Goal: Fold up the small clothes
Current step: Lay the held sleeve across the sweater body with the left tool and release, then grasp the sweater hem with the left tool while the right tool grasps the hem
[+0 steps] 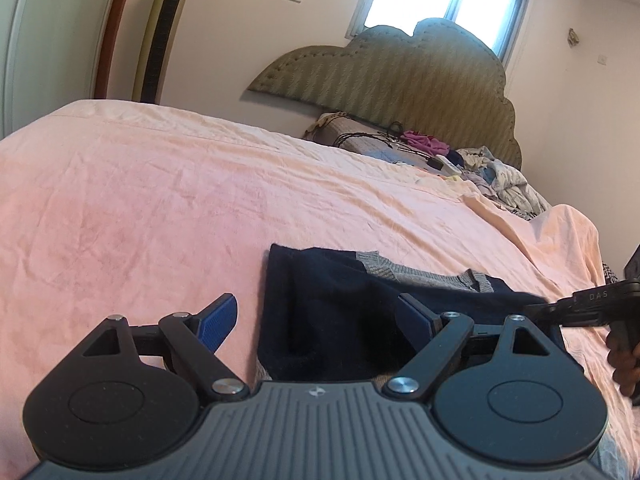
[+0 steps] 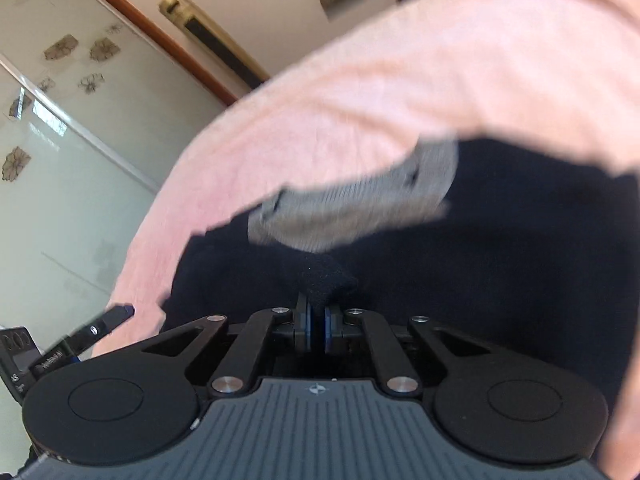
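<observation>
A small dark navy garment (image 1: 332,300) with a grey ribbed panel (image 1: 404,270) lies on the pink bedsheet (image 1: 160,208). My left gripper (image 1: 320,320) is open just above the garment's near left edge, one blue pad (image 1: 218,322) over the sheet, the other over the navy cloth. My right gripper (image 2: 317,326) is shut on a pinched fold of the navy garment (image 2: 520,260); the grey panel (image 2: 360,204) lies just beyond it. The right gripper also shows at the right edge of the left wrist view (image 1: 592,308). The right wrist view is blurred.
A pile of loose clothes (image 1: 492,176) and cables lies near the padded headboard (image 1: 400,76). A gold tower fan (image 1: 160,32) stands by the wall at the bed's far left. The bed's right edge (image 1: 588,240) drops off close to the garment.
</observation>
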Tool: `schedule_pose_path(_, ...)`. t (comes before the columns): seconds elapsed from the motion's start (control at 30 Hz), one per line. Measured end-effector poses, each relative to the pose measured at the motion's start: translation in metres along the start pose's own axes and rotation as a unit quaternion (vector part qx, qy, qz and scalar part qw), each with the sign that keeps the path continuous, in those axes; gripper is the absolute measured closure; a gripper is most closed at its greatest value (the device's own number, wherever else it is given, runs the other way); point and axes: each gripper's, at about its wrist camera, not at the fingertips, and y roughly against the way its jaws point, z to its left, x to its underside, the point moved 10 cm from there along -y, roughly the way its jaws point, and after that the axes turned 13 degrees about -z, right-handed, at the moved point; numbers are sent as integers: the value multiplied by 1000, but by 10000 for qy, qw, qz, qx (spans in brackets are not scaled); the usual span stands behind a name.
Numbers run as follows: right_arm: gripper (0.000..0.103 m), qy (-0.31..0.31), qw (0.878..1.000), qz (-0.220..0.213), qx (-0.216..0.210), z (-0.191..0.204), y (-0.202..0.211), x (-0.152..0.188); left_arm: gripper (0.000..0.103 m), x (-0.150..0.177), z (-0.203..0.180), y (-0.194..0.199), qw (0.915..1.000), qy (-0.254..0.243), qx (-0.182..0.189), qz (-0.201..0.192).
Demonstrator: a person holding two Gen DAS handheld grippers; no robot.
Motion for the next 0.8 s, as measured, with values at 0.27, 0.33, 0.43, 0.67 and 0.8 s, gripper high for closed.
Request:
schedule_pose_path(0.27, 96, -118, 9983, -98, 562, -73, 8, -2, 16, 12, 7, -53, 9977, 420, 42, 537)
schedule_pose_path(0.33, 72, -276, 9988, -144, 372, -69, 14, -2, 16, 13, 8, -61, 9968, 425, 97, 677)
schedule_pose_path(0.43, 10, -328, 9967, -697, 238, -64, 36, -27, 16, 12, 18, -73, 9952, 511, 28, 840)
schedule_pose_path(0.67, 11, -8, 9874, -637, 1449, -127, 40, -43, 10, 17, 31, -104, 9884, 1037, 88, 1103)
schedule_pose_path(0.8, 9, -93, 9930, -601, 1011, -120, 17, -37, 13, 18, 9, -122, 9868, 841, 369, 1333)
